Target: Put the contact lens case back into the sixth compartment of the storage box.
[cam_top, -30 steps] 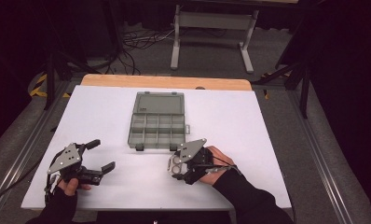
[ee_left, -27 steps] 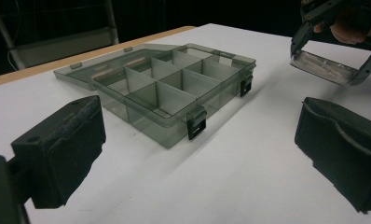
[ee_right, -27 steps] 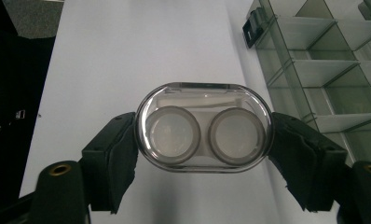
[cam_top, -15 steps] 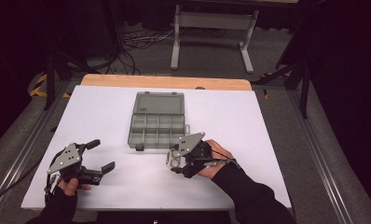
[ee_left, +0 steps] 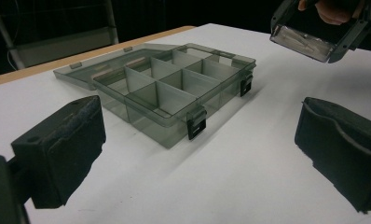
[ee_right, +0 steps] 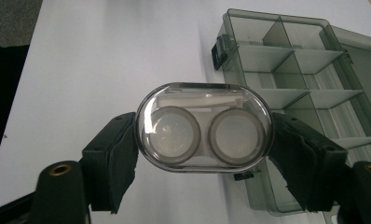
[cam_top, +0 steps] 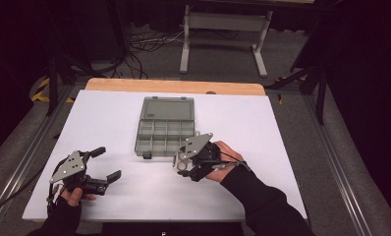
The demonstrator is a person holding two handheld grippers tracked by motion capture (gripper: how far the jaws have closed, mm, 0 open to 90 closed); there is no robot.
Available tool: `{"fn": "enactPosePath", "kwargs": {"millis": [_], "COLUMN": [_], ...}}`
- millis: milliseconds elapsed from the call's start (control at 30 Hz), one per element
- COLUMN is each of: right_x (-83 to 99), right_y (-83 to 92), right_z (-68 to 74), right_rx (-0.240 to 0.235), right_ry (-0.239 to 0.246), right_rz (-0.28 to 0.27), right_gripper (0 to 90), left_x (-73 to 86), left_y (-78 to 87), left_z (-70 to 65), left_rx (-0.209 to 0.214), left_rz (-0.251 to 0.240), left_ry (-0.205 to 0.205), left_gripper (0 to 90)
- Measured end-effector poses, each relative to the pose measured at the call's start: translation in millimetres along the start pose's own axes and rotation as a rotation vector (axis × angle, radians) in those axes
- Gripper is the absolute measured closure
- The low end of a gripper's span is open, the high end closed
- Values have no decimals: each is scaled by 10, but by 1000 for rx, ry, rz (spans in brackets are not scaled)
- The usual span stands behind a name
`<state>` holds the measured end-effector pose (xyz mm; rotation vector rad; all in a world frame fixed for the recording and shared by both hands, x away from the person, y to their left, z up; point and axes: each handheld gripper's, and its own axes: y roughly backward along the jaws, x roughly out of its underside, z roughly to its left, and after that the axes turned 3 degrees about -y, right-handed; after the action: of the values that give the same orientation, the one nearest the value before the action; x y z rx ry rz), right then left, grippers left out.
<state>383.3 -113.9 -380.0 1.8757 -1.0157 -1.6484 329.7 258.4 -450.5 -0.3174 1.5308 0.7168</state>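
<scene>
A smoky grey compartment box point(cam_top: 165, 129) lies open in the middle of the white table, lid point(cam_top: 167, 107) folded back, its several compartments empty as far as I see. My right gripper point(cam_top: 181, 161) is shut on a clear oval case with two round wells point(ee_right: 203, 128), held just in front of the box's near right corner point(ee_right: 230, 46). In the left gripper view that case point(ee_left: 305, 41) hangs above the table beyond the box point(ee_left: 174, 93). My left gripper point(cam_top: 105, 164) stands open near the table's front left, nothing between its pads point(ee_left: 62, 149).
The white table top point(cam_top: 282, 128) has a wooden strip point(cam_top: 174, 86) along its far edge. Metal rails point(cam_top: 331, 162) run along both sides. Beyond the table stand a grey frame point(cam_top: 223, 29) and cables on the floor.
My right gripper has moved slightly left and toward the box with the oval case in it, and has tilted. The left gripper has stayed put.
</scene>
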Motion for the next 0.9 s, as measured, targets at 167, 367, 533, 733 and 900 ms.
{"fn": "enactPosePath", "kwargs": {"millis": [167, 367, 533, 733, 900], "right_x": [-25, -70, -128, -176, -217], "right_y": [-16, -22, -37, -70, -94], "right_z": [-32, -81, -125, -174, -211], "right_rx": [2, 10, 15, 17, 17], "right_ry": [4, 9, 16, 20, 30], "right_rz": [-4, 2, 1, 1, -5], "right_gripper": [263, 263, 263, 263, 264], "left_x": [0, 1, 0, 1, 0], "left_y": [-1, -4, 0, -2, -1], "left_z": [-2, 0, 3, 1, 0], "left_rx": [-1, -2, -1, -1, 2], "left_rz": [0, 2, 1, 0, 2], "left_ry": [-1, -5, -4, -5, -2], "left_gripper": [26, 26, 26, 26, 26]}}
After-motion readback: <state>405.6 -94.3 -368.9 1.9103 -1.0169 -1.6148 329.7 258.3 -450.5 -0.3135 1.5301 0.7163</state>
